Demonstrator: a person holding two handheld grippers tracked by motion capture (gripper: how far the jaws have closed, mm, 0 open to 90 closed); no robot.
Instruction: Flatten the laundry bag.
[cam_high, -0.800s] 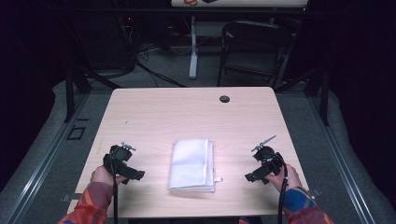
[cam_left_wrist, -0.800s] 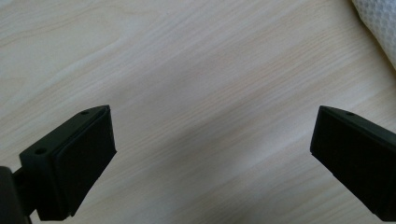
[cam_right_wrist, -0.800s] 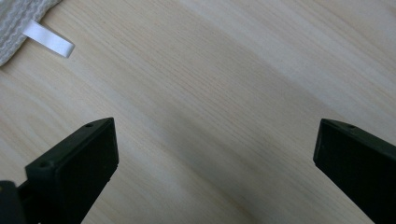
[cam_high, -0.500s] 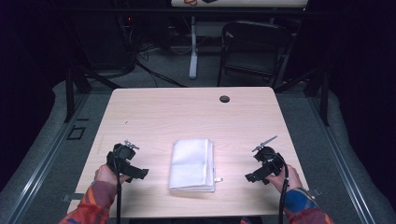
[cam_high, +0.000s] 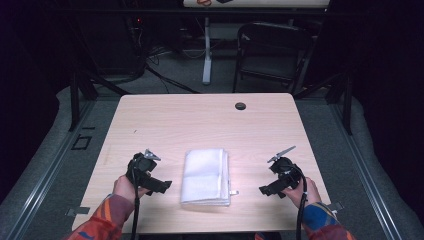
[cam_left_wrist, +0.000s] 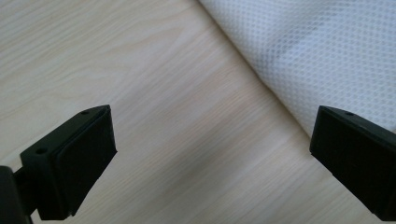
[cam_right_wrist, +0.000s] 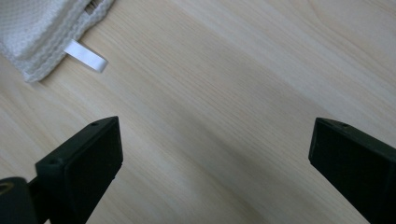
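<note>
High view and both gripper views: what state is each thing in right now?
White towel: folded, flat on the table, untouched; its tag sticks out at one corner.
Left gripper: jaws wide open, nothing between them, beside the towel's edge.
Right gripper: jaws wide open, over bare wood, clear of the towel.
Table: wooden top, dark round plug near the far edge.
Folding chair: unfolded, behind the table.
</note>
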